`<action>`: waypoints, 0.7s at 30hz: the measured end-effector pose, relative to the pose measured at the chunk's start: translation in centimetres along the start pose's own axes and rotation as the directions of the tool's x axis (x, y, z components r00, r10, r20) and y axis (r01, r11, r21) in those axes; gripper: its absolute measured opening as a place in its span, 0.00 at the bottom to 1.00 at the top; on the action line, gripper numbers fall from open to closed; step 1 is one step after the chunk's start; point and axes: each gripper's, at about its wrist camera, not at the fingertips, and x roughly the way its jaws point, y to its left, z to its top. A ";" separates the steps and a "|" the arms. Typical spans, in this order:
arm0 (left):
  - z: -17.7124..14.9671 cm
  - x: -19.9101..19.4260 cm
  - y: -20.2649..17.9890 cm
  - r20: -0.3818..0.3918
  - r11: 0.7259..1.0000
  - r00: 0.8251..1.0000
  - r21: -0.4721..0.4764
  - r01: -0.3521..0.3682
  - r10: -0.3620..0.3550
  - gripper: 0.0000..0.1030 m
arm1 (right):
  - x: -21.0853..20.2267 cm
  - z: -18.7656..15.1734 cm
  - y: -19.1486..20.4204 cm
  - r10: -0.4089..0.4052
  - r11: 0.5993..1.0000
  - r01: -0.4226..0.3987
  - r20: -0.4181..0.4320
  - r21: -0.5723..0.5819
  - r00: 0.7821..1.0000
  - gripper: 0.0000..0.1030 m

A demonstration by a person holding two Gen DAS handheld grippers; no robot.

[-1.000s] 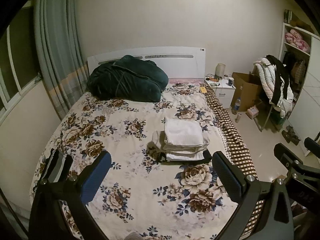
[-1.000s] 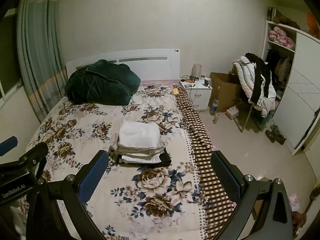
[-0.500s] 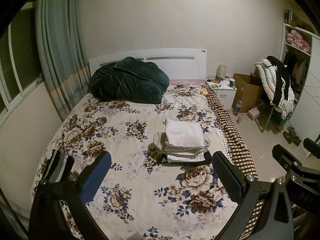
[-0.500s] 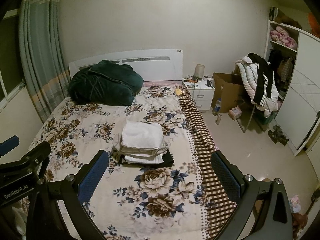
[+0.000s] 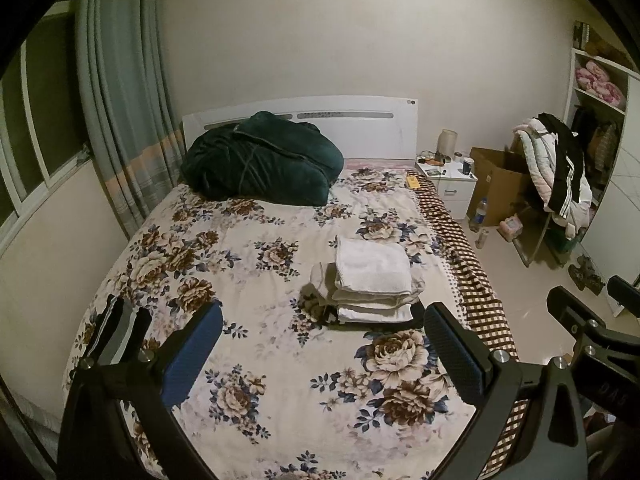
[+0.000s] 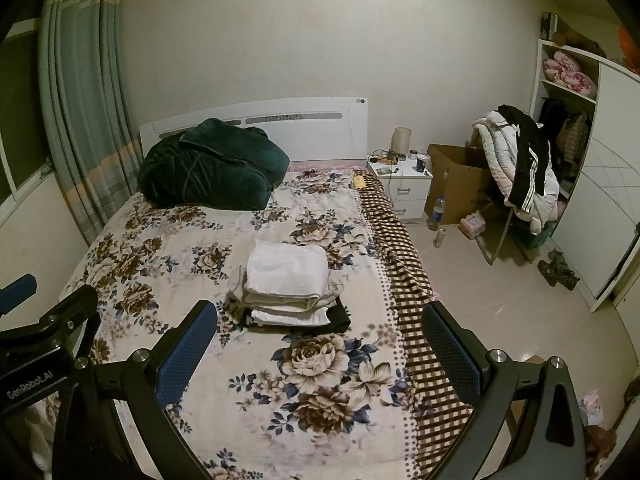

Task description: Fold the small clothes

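A stack of folded small clothes (image 5: 372, 280), white towels over a black piece, sits on the floral bedspread (image 5: 260, 340) right of the middle; it also shows in the right wrist view (image 6: 288, 284). My left gripper (image 5: 324, 356) is open and empty, held well above the foot of the bed. My right gripper (image 6: 320, 356) is open and empty, beside the left one. A grey and black folded item (image 5: 116, 328) lies at the bed's left edge.
A dark green bundled quilt (image 5: 260, 160) lies at the white headboard (image 5: 360, 120). A nightstand (image 6: 400, 184), cardboard box (image 6: 456, 184), clothes-draped chair (image 6: 516, 176) and wardrobe (image 6: 600, 208) stand to the right. Bottles (image 6: 438, 220) stand on the tiled floor. Curtains (image 5: 116, 100) hang left.
Both grippers have drawn back and slightly up from the bed; the view has widened and the stack looks a little farther away. The clothes have not moved.
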 end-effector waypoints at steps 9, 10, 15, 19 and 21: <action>-0.2 0.2 0.4 -0.005 1.000 1.000 -0.002 -0.006 0.006 1.00 | -0.1 -0.1 0.2 -0.001 1.000 0.001 0.001 -0.001 1.000 1.00; -0.3 0.2 0.3 -0.006 1.000 1.000 -0.002 -0.005 0.005 1.00 | -0.1 -0.1 0.2 -0.002 1.000 0.002 0.002 -0.001 1.000 1.00; -0.4 0.2 0.5 -0.005 1.000 1.000 -0.001 -0.005 0.005 1.00 | 0.0 -0.2 0.2 -0.003 1.000 0.003 0.000 -0.001 1.000 1.00; -0.4 0.2 0.4 -0.006 1.000 1.000 -0.001 -0.006 0.006 1.00 | 0.1 -0.1 0.2 0.002 1.000 -0.002 0.001 -0.004 1.000 1.00; -0.5 0.2 0.4 -0.005 1.000 1.000 -0.001 -0.007 0.007 1.00 | 0.1 -0.1 0.2 0.001 1.000 -0.001 0.000 -0.005 1.000 1.00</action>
